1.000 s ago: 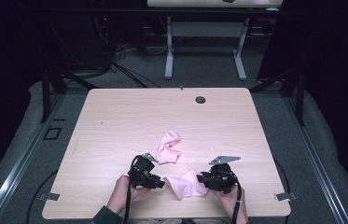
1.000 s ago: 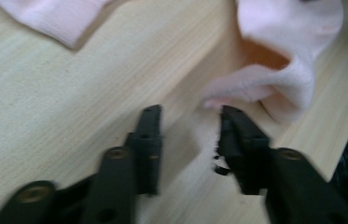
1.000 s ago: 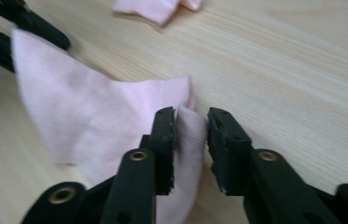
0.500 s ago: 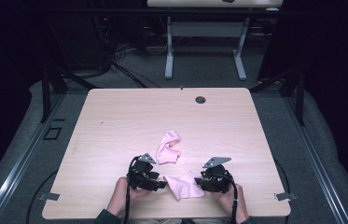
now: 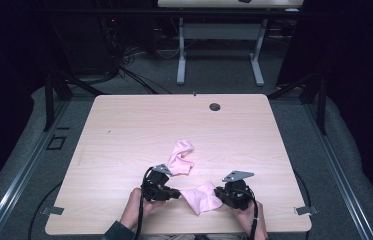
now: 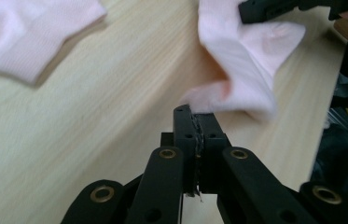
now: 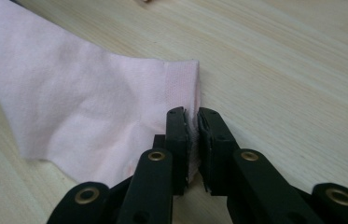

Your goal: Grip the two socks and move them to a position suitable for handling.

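Jaws of both the left gripper [image 5: 178,192] and right gripper [image 5: 217,192] had just closed, pinching opposite edges of the small crumpled pink cloth [image 5: 202,196] near the wooden table's [image 5: 124,130] front edge.

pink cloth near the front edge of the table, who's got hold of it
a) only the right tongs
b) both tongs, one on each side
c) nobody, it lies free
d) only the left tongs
b: the left tongs and the right tongs are each shut on an edge of the near pink cloth, which spans between them in the high view.
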Available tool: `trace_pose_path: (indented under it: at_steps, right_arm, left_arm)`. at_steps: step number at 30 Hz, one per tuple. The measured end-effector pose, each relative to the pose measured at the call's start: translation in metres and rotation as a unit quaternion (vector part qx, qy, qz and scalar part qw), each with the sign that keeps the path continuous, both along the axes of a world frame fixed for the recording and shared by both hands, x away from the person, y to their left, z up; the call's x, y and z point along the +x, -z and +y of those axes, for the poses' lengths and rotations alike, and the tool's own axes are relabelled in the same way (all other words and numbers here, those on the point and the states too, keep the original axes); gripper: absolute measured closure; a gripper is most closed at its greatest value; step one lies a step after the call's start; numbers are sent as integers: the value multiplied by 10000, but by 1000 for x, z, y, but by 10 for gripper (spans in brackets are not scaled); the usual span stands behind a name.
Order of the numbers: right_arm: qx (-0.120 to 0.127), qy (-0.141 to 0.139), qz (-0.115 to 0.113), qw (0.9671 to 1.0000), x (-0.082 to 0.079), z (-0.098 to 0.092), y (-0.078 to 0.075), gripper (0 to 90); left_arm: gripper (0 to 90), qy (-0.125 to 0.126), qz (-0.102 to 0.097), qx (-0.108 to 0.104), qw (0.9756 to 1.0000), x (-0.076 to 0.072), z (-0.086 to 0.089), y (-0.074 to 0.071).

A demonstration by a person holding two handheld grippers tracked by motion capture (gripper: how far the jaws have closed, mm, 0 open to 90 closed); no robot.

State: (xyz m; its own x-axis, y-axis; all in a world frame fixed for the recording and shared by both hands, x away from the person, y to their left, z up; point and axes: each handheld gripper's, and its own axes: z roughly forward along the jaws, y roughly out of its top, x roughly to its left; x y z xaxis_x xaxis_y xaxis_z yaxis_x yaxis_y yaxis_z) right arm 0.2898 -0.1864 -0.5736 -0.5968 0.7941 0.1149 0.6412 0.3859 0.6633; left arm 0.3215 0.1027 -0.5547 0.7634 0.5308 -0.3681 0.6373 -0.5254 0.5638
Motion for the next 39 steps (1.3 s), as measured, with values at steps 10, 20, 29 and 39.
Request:
trace_pose_path:
  at_steps: [10,20,29,39]
  right_arm:
    - [-73,477,-86,9988,-3,-2,0,818]
    - [-210,344,-165,9990,-3,-3,1,803]
    - [-7,170,-134,9998,-2,-6,3,809]
    - [-37,-41,-130,9999,-12,-4,2,808]
  left_arm:
    - [752,-517,176,8,9985,-3,28,-20]
    - [479,-867,-47,235,9960,6,13,-3]
    - [833,-730,-97,560,9957,17,-4,10]
    - [888,-763,-239,577,9951,-11,12,8]
